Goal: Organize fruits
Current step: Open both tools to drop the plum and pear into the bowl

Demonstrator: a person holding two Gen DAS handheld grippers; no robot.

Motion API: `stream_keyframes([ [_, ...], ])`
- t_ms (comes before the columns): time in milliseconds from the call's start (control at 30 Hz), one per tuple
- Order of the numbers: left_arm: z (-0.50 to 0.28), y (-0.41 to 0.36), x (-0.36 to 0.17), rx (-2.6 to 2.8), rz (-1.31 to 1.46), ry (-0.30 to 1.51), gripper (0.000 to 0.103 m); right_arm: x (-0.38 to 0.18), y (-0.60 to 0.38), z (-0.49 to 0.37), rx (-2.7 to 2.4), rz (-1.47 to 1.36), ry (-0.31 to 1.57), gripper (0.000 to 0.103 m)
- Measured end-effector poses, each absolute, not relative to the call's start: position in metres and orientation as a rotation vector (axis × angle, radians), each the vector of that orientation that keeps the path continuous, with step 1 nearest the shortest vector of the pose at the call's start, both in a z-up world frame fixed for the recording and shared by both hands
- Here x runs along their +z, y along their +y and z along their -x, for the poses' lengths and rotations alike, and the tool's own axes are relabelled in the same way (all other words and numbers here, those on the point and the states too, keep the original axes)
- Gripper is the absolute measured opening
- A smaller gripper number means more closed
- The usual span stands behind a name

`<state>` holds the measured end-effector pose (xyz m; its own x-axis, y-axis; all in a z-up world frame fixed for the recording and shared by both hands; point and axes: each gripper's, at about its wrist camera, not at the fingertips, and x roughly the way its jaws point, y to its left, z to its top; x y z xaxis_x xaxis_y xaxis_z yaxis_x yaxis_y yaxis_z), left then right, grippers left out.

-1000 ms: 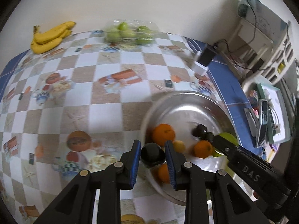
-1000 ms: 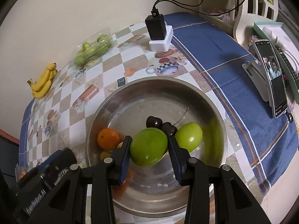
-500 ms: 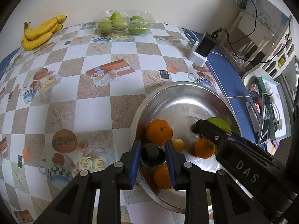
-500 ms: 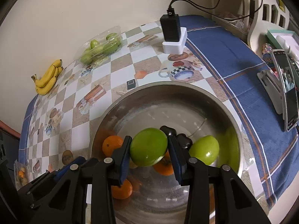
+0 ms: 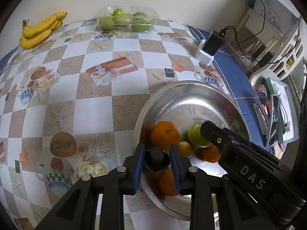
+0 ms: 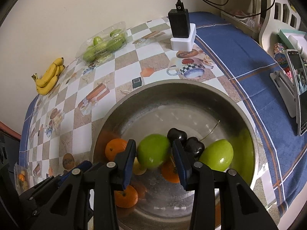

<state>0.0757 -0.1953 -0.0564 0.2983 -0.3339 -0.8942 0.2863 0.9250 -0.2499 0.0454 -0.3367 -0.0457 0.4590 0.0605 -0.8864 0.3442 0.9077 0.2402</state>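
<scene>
A steel bowl (image 5: pixel 191 88) (image 6: pixel 191 88) on the checked tablecloth holds several oranges (image 5: pixel 165 135) (image 6: pixel 113 150), a small yellow fruit (image 5: pixel 184 149), two dark cherries (image 6: pixel 193 146) and a green apple (image 6: pixel 217 157). My left gripper (image 5: pixel 157 159) is shut on a dark cherry (image 5: pixel 157 159) over the bowl's near-left rim. My right gripper (image 6: pixel 153 151) is shut on a green apple (image 6: pixel 153 151) (image 5: pixel 195 136) held above the fruit in the bowl.
A bunch of bananas (image 5: pixel 38 30) (image 6: pixel 49 78) and a clear tray of green apples (image 5: pixel 126 20) (image 6: pixel 103 45) lie at the far edge by the wall. A black charger on a white block (image 5: pixel 209 46) (image 6: pixel 181 32) stands behind the bowl. A phone on a stand (image 6: pixel 297 94) is at the right.
Both grippers have drawn back and lifted a little, still holding their fruits. The green apple has shifted left over the oranges; the bowl looks further off.
</scene>
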Motion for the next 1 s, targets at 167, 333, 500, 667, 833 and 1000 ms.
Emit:
stream_keyframes([
  [167, -0.077, -0.193, -0.057, -0.413, 0.059, 1.209, 0.031, -0.043, -0.334, -0.045, -0.19, -0.405, 1.087, 0.042],
  [333, -0.076, -0.192, -0.053, -0.417, 0.066, 1.201, 0.049, -0.037, -0.333, -0.043, -0.191, -0.394, 1.07, 0.042],
  [500, -0.075, -0.186, -0.05, -0.414, 0.086, 1.204, 0.05, -0.035, -0.336, -0.041, -0.208, -0.402, 1.063, 0.042],
  [667, -0.074, -0.174, -0.047, -0.37, 0.102, 1.216, 0.051, -0.034, -0.338, -0.037, -0.221, -0.413, 1.064, 0.042],
  [833, -0.077, -0.149, -0.042, -0.23, 0.091, 1.192, 0.059, -0.033, -0.332, -0.033, -0.219, -0.4, 1.069, 0.042],
  [1000, -0.078, -0.125, -0.045, -0.083, 0.022, 1.172, 0.076, -0.035, -0.322, -0.03, -0.21, -0.379, 1.085, 0.042],
])
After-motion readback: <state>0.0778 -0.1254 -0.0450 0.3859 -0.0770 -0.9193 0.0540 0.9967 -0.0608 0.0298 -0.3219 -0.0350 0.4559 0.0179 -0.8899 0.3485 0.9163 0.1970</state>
